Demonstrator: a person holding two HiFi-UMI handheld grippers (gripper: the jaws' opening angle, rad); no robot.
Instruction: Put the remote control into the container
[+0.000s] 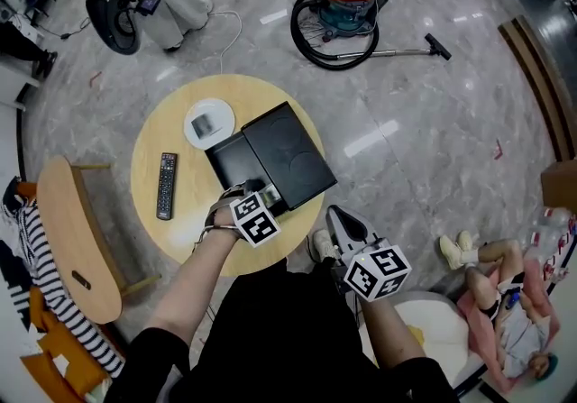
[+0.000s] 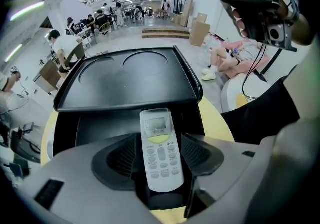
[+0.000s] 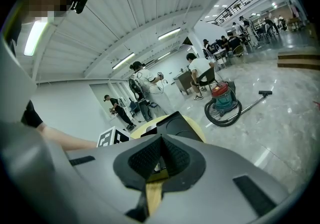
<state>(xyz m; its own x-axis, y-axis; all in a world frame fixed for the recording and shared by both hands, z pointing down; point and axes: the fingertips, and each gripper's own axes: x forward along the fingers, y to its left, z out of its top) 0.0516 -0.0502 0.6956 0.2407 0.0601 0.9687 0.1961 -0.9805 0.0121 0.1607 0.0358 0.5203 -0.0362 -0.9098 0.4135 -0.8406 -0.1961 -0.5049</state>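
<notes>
White remote [image 2: 159,160] sits clamped between the pads of the left gripper [image 2: 161,142], buttons facing the camera and display end pointing away. Jaws stand wide, pressing on the remote's two long sides. The remote hangs over the open near part of the black container [image 2: 100,129], not yet resting in it. Lid [image 2: 132,75], with two round embossings, lies shifted across the container's far side. Container stands on the round wooden table [image 1: 162,239], towards its near right edge. Second, black remote [image 1: 167,186] lies flat on the table well to the left, apart from the container. White round dish [image 1: 209,122] is just beyond the container's left corner. Right gripper [image 3: 159,160] is off the table to the right, jaws closed together with nothing between them.
</notes>
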